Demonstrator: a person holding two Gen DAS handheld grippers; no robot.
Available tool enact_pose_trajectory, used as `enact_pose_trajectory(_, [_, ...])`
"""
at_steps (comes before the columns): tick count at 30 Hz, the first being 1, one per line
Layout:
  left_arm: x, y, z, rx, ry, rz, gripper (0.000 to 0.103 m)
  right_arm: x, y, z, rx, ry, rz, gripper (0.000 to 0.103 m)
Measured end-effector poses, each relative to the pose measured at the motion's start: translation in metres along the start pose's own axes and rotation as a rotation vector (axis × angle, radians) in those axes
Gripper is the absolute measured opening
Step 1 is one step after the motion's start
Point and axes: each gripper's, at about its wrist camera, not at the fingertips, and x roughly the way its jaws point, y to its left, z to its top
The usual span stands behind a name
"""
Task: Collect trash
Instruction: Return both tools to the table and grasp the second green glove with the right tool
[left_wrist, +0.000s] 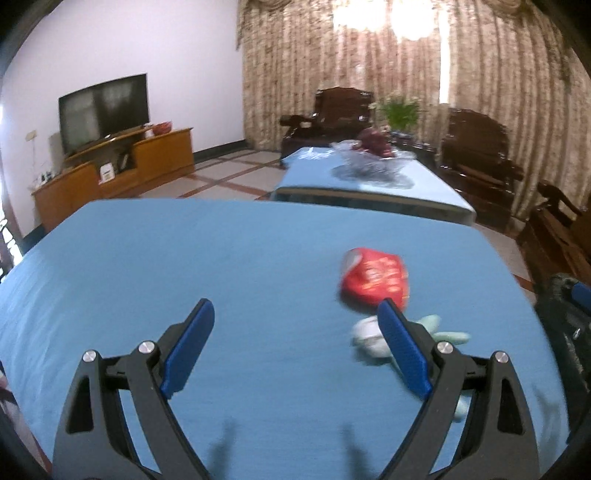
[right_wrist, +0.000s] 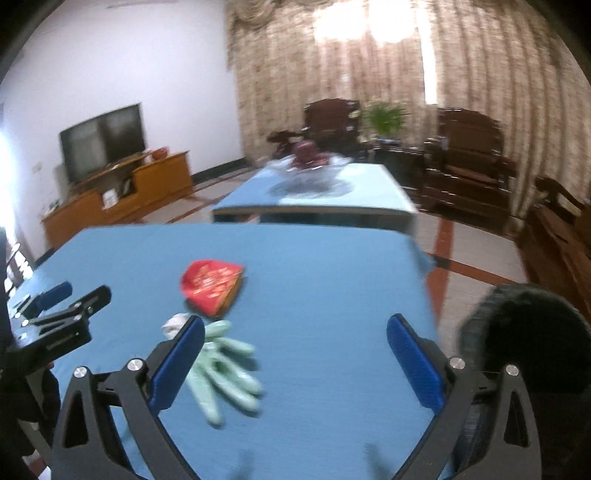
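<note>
Two grippers: left gripper (left_wrist: 295, 310) and right gripper (right_wrist: 295, 328) both had jaws wide apart, nothing between them.
Trash: red wrapper (right_wrist: 212, 286), white wad (right_wrist: 175, 325) and pale green glove (right_wrist: 225, 373) lay clustered on the blue table (right_wrist: 332, 273).
Bin: black bin (right_wrist: 524, 332) stood beside the table's right edge.

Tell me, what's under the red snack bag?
The red snack bag lies on the blue tablecloth. Cloth shows all around it. A white crumpled paper and a pale green glove lie nearby. Anything beneath the bag is hidden.
</note>
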Motion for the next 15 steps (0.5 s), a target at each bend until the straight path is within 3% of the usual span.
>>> enact_pose_trajectory(7, [0.015,0.041,-0.011,-0.033,0.044,0.044,0.087,0.044,0.044,-0.013,-0.018,0.051,0.076,0.088])
enact_pose_trajectory(15, [0.026,0.062,-0.021,-0.026,0.067,0.054,0.087,0.084,0.071,-0.025,-0.063,0.166,0.093,0.073])
